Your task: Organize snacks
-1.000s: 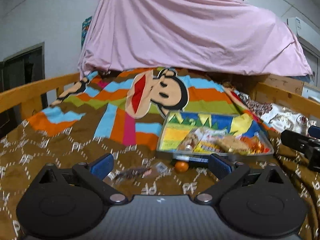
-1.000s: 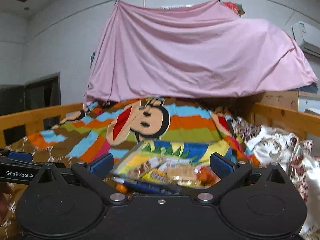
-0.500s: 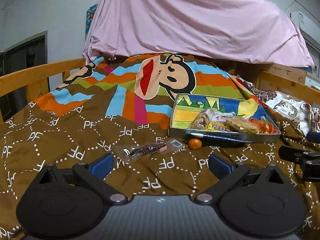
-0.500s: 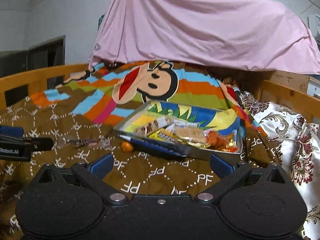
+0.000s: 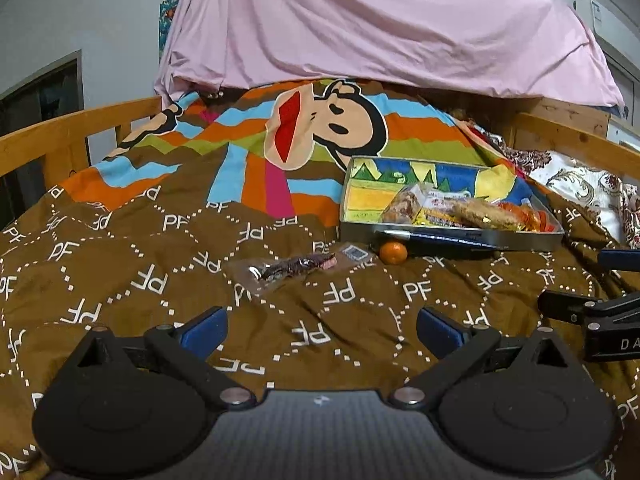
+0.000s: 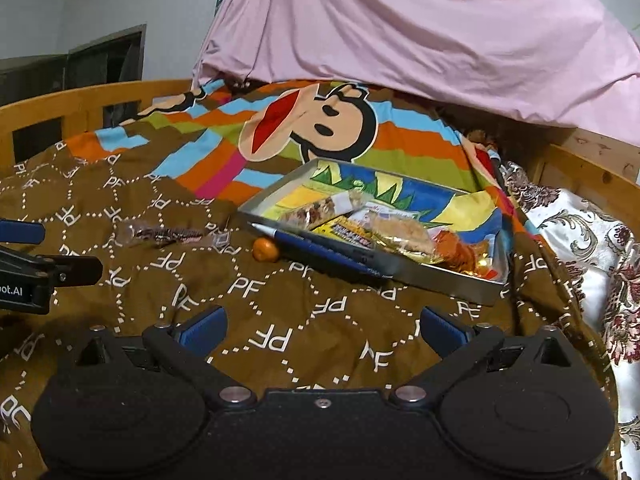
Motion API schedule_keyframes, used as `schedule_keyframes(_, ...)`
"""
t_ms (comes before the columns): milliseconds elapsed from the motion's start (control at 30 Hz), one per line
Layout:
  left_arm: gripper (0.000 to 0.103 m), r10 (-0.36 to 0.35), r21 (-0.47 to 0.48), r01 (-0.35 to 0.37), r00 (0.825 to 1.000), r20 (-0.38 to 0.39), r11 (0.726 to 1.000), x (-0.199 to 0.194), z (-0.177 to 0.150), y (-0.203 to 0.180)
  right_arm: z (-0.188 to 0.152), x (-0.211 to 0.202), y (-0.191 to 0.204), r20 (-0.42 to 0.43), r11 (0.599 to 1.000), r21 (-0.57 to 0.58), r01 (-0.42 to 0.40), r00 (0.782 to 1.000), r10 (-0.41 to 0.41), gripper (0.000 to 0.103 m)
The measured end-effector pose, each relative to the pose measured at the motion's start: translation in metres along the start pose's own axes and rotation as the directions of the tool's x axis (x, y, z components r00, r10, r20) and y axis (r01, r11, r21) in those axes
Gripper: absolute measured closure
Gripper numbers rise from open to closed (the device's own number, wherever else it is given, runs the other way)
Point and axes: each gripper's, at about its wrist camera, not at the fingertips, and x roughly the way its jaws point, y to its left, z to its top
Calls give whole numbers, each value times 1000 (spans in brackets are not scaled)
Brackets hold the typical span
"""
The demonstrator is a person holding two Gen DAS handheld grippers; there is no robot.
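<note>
With both my left gripper (image 5: 322,330) and right gripper (image 6: 322,330) spread and empty, I'd pinch the light, crinkly clear snack packet (image 5: 290,266) at its middle, left of the small round orange (image 5: 393,252) by the tin tray (image 5: 452,236).

brown "pf"-patterned blanket (image 5: 168,280), pink sheet (image 5: 380,24)

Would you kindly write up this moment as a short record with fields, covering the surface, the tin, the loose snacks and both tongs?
surface: brown blanket on a wooden-railed bed
tin: shallow metal tin on the blanket, holding several wrapped snacks
pen: blue pen lying along the tin's near edge
loose items: small orange fruit just in front of the tin; clear-wrapped dark snack to its left
left tongs: open, empty, above the blanket
right tongs: open, empty, facing the tin
done so far: two items remain outside the tin
</note>
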Motion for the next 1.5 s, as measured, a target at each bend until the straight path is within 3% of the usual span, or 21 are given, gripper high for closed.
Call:
schedule_keyframes(300, 1, 18, 11, -18, 999, -40, 1000, 8, -1, -1, 3, 12, 1, -36, 1000, 17, -15, 999, 15, 1)
schedule_keyframes(500, 1, 17, -38, -20, 998, -64, 999, 22, 8, -9, 5, 17, -5, -65, 999, 40, 4, 998, -2, 1)
schedule_keyframes(767, 1, 34, 3, -34, 997, -65, 999, 42, 21, -33, 11, 29, -23, -62, 997, 78, 11, 998, -7, 1)
schedule_keyframes(900, 1, 40, -54, -44, 997, -67, 998, 55, 29, -41, 12, 38, -31, -68, 997, 71, 22, 998, -17, 1)
schedule_keyframes(1000, 1, 38, -56, -42, 997, -73, 998, 64, 34, -47, 16, 48, -34, -35, 999, 7, 48, 998, -48, 1)
schedule_keyframes(1133, 1, 46, 12, -45, 996, -74, 999, 78, 37, -53, 20, 68, -30, 25, 989, -117, 85, 996, -83, 1)
schedule_keyframes(1367, 1, 53, 126, -42, 995, -81, 991, 109, 39, -57, 12, 110, -15, 119, 917, -370, 148, 987, -111, 1)
schedule_keyframes(1500, 1, 41, 229, -21, 996, -83, 973, 126, 42, -57, 11, 136, -16, 130, 907, -402, 128, 988, -82, 8)
